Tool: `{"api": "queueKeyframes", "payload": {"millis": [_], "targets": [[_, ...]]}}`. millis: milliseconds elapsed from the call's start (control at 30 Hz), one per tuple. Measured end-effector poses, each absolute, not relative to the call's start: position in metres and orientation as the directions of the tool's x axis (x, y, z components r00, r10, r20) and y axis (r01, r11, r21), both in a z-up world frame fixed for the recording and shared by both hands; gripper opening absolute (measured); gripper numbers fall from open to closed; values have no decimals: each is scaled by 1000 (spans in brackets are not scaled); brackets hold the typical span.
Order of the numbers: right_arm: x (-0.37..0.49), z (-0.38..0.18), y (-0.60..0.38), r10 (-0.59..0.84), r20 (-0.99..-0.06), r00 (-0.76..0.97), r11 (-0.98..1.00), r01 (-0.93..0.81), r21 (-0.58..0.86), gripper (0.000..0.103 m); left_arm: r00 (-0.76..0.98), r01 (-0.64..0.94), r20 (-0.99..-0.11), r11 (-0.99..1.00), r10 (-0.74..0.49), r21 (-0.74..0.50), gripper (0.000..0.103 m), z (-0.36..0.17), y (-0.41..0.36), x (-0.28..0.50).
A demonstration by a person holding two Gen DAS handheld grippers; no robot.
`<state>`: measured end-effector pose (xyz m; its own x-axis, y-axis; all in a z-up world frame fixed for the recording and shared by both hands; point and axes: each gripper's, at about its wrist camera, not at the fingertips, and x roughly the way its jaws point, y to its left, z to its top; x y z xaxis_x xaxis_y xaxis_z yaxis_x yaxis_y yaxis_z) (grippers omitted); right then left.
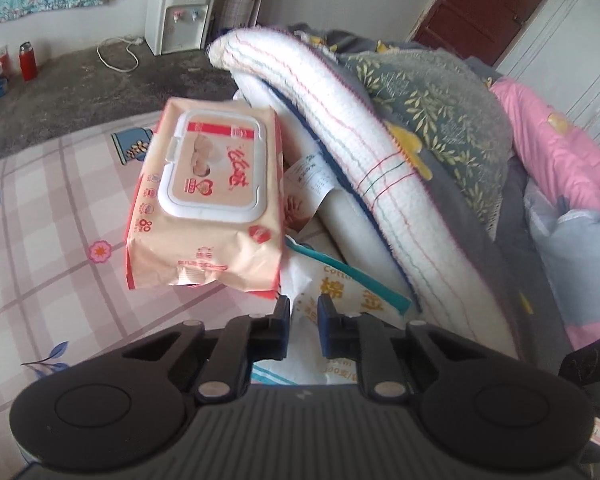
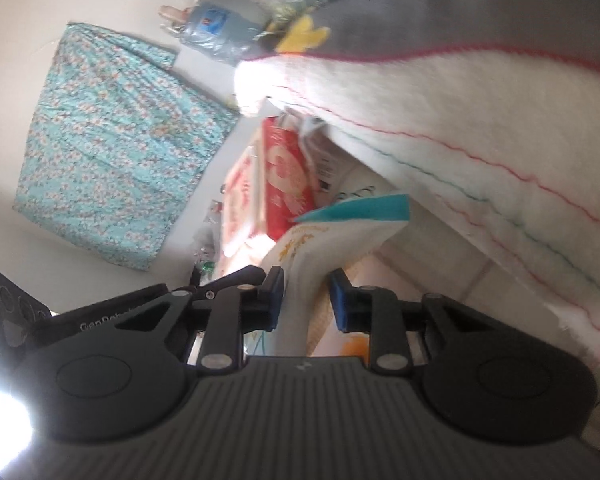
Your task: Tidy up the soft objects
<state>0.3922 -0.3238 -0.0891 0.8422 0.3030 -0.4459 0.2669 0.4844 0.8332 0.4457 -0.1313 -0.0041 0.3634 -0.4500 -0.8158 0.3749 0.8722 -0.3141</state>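
Nearest, the left hand-held gripper (image 1: 303, 312) is pressed together on nothing; the right hand-held gripper (image 2: 306, 294) pinches the cotton-tissue pack (image 2: 324, 240). At eleven o'clock, the wipes pack (image 1: 208, 196) is perched loosely against the folded blanket (image 1: 340, 152) and could be toppled if the tissue pack is pulled.

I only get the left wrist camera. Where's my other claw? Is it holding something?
Observer: Yes. The right claw has the white bag, the one with the teal edge, squeezed between its fingers.
Operator: Does that camera see my wipes pack too?
Observer: It does. The wipes pack shows its red end there, just beyond the top of the bag.
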Motion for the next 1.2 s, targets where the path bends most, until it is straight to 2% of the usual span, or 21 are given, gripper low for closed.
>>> {"api": "queueKeyframes", "payload": {"millis": [300, 567, 800, 1000, 1200], "targets": [[356, -41, -318, 347, -382, 856, 518, 164, 839, 23, 418, 368, -773, 867, -477, -336, 14, 45, -103, 404], [312, 20, -267, 465, -313, 828, 564, -5, 826, 23, 537, 286, -711, 891, -454, -352, 14, 104, -23, 332], [291, 51, -166, 668, -291, 685, 540, -177, 823, 23, 648, 99, -686, 930, -330, -355, 14, 125, 99, 250], [284, 57, -47, 786, -345, 513, 530, -274, 802, 23, 681, -117, -712, 935, -170, -334, 14, 115, 200, 199], [295, 52, 60, 836, -416, 357, 528, -317, 788, 23, 672, -283, -739, 907, -43, -310, 14, 101, 282, 185]]}}
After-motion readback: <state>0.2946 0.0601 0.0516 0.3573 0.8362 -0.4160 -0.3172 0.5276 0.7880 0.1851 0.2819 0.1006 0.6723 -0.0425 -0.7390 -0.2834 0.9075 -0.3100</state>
